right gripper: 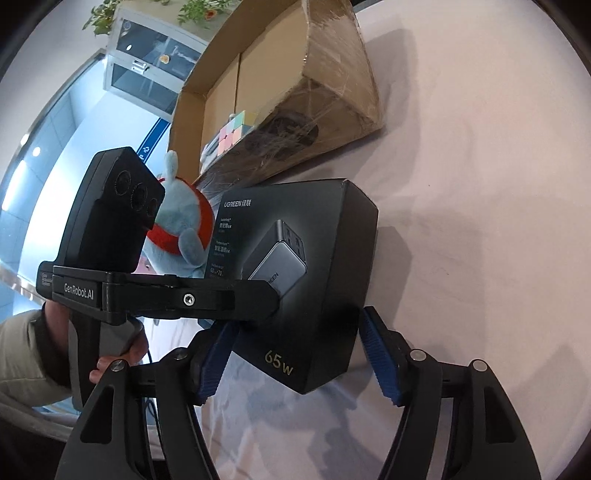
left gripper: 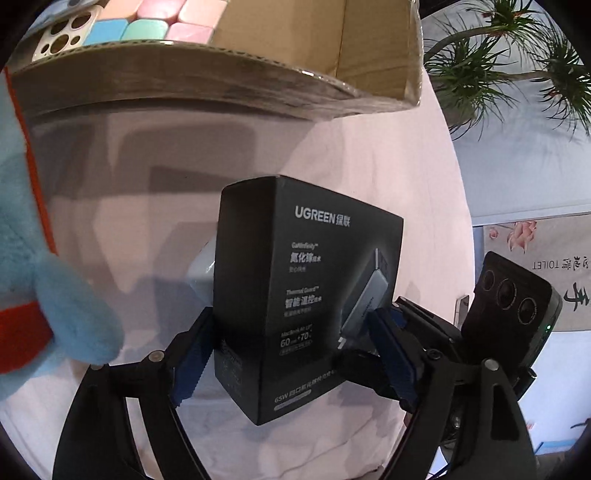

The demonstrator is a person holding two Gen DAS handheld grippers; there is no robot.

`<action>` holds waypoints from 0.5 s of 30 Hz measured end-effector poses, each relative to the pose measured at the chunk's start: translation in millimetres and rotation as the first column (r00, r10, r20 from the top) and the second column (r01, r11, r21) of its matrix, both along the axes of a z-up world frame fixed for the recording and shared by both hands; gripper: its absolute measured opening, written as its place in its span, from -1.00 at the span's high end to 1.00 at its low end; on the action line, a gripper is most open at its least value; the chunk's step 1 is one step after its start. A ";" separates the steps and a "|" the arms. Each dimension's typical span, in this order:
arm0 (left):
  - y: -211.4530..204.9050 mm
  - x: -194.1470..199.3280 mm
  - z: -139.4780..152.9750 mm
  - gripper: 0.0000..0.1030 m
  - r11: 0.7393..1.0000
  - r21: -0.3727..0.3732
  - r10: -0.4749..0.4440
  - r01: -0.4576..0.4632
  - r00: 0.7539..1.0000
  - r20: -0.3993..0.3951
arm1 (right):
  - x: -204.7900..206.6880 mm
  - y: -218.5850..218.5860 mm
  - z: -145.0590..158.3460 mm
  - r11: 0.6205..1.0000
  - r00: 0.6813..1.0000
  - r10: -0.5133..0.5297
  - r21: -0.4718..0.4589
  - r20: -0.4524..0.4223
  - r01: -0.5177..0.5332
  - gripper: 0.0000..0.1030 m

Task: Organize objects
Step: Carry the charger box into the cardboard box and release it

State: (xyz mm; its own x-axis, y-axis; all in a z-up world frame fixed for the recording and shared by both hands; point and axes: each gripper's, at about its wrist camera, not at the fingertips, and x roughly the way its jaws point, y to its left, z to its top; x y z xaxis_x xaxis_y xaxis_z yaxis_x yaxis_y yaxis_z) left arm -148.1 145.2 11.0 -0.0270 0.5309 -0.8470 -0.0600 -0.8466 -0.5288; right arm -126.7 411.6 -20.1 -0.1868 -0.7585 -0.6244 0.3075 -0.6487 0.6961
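Observation:
A black UGREEN charger box [left gripper: 295,295] sits between both grippers above the pink tablecloth. My left gripper [left gripper: 291,354] is shut on the box, its blue pads [left gripper: 192,362] pressed on both sides. My right gripper [right gripper: 299,358] is also shut on the same box [right gripper: 306,280], with its blue pads [right gripper: 380,365] against the lower corners. The left gripper's body [right gripper: 166,295] reaches across the box front in the right wrist view. An open cardboard box [left gripper: 258,70] lies beyond, holding a pastel cube [left gripper: 162,22] and a phone case [left gripper: 62,37].
A blue and red plush toy [left gripper: 48,295] lies at the left, next to the cardboard box [right gripper: 295,92]. A potted plant [left gripper: 517,62] stands past the table's right edge. The other gripper's camera housing [left gripper: 517,306] is close on the right.

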 end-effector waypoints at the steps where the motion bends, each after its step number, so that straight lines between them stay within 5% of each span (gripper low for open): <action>1: -1.2 -0.4 0.2 -0.57 1.000 -0.002 0.001 -0.001 1.000 -0.005 | 0.9 -1.6 0.7 1.000 1.000 -0.007 0.005 -0.001 0.007 -0.27; 4: -5.2 6.5 12.9 -0.51 0.999 -0.039 -0.008 0.006 0.998 -0.055 | 6.2 -7.8 9.9 0.999 1.000 -0.019 0.030 -0.024 0.020 -0.14; 15: -28.1 26.6 63.8 -0.47 0.999 0.051 0.002 0.006 0.989 -0.150 | 25.1 -7.5 64.3 0.999 0.994 -0.040 0.027 -0.106 0.043 -0.10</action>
